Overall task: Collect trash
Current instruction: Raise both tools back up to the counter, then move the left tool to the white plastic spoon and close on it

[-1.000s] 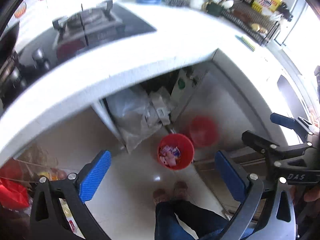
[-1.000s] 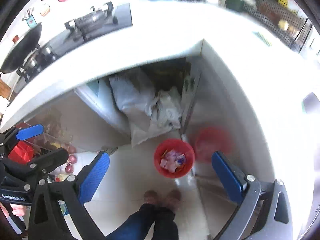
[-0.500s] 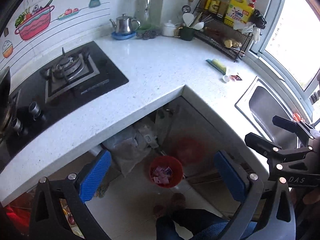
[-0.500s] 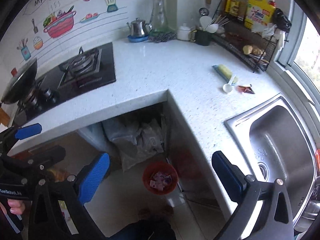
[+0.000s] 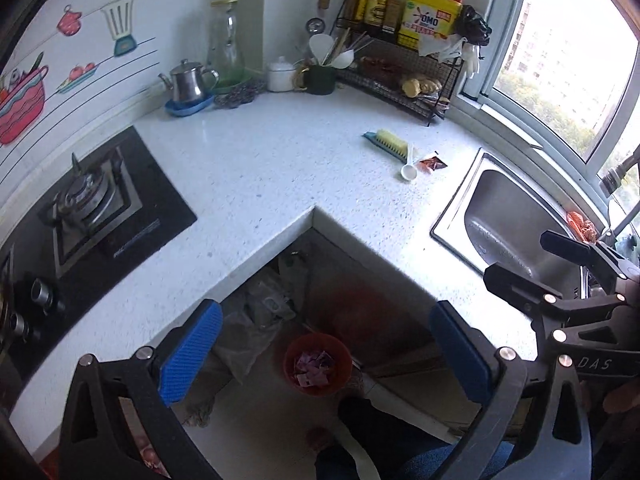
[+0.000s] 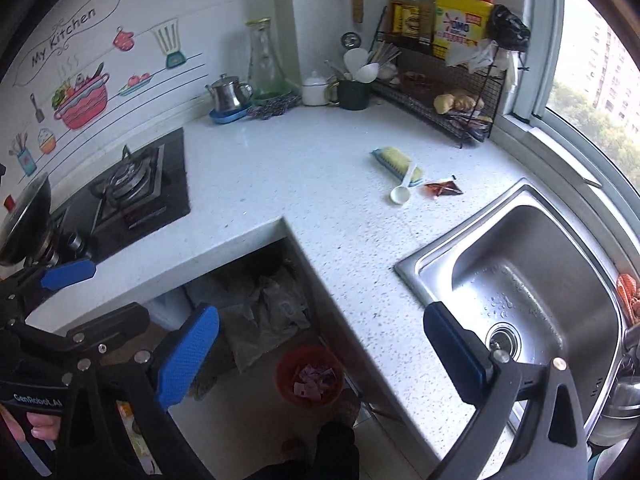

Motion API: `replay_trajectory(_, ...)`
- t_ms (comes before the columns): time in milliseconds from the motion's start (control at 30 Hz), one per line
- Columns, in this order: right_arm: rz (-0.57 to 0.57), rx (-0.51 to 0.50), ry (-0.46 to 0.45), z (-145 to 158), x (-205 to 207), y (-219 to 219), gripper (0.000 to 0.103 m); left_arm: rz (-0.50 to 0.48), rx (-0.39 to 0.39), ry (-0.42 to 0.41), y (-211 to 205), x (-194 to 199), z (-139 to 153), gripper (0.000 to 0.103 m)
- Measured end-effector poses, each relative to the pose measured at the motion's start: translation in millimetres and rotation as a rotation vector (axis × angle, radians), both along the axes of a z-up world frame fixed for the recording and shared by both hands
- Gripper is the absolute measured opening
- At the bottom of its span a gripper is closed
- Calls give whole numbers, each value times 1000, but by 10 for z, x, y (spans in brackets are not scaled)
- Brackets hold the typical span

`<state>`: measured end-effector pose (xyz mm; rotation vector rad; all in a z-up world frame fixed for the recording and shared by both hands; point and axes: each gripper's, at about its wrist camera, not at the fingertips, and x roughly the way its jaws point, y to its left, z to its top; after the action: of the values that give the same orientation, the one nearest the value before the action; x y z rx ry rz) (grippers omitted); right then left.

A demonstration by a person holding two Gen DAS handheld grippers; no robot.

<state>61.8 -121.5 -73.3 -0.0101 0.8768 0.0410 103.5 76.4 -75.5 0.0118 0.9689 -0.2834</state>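
Red sauce packet [image 6: 442, 189] lies on the white counter [image 6: 320, 184] just beside the white spoon [image 6: 402, 190] and the yellow brush [image 6: 396, 163], near the sink [image 6: 520, 280]. Its print is too small to read. Down on the floor, the red bin [image 5: 318, 364] holds pinkish scraps, partly blurred. Left gripper [image 5: 324, 356] and right gripper [image 6: 320, 354] both spread wide, empty. A second ago both views pointed down at the bin; now the counter fills them.

wrapper [image 6: 442, 189] on counter [image 6: 320, 168], just right of spoon [image 6: 401, 190]; bin [image 6: 310, 376] on floor below.
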Motion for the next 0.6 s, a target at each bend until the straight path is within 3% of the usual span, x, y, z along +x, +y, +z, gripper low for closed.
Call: replay_trajectory(600,-113,1,0,122,838,-747,102,-131,10,-4,-851,1287,73,103)
